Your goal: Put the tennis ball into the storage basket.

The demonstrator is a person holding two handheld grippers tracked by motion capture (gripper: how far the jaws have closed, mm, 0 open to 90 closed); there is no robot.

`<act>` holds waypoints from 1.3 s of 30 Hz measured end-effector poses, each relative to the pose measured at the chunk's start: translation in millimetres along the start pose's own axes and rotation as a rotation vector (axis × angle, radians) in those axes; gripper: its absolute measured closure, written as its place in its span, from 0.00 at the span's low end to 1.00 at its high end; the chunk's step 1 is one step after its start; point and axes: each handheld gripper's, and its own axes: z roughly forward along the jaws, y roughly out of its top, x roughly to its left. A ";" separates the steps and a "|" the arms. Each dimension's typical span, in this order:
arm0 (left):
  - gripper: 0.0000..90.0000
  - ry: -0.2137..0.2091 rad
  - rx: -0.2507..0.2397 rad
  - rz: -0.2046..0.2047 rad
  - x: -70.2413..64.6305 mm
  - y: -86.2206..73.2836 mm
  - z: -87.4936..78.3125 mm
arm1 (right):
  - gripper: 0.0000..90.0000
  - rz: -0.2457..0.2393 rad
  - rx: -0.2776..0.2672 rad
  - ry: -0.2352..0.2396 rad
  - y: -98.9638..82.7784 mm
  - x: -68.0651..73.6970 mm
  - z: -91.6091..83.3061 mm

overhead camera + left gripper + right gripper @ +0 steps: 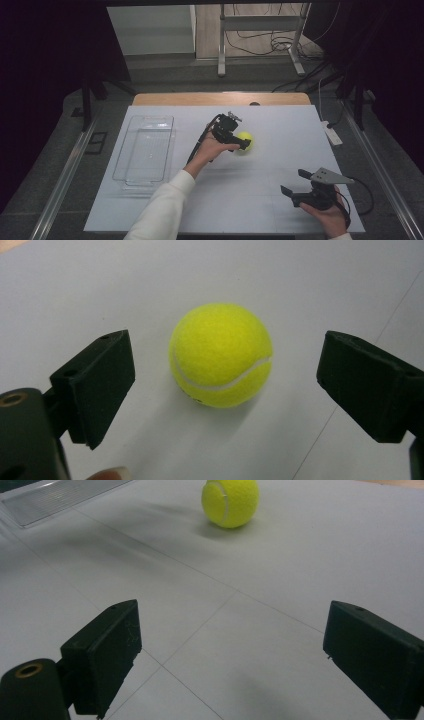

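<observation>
1. The ball (245,141) sits just right of centre in the high view, resting on the white table (260,200).
2. The left gripper (243,143) is right at it, hand (212,150) reaching in from lower centre.
3. In the left gripper view the jaws stand wide, one on each side of the ball (221,355), with clear gaps and no pad touching it.
4. The right gripper (295,181) hangs at the lower right of the high view, well apart from the ball.
5. Its jaws are wide too, nothing between them; the ball (230,502) shows far off at the top of the right gripper view.
6. A clear tray (145,150) lies at centre left of the high view, apart from both tools.
</observation>
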 end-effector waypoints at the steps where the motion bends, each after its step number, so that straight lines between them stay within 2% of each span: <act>1: 0.10 0.000 0.003 -0.002 -0.3 0.5 1.1 | 0.10 0.000 0.000 0.001 0.0 0.1 0.1; 18: 0.08 0.005 0.040 -0.012 0.1 4.2 22.0 | 0.10 0.005 -0.001 0.002 -0.3 -0.5 0.3; 39: 0.08 0.003 0.071 -0.024 1.3 1.7 39.8 | 0.09 0.006 0.000 0.001 -0.5 -1.4 0.6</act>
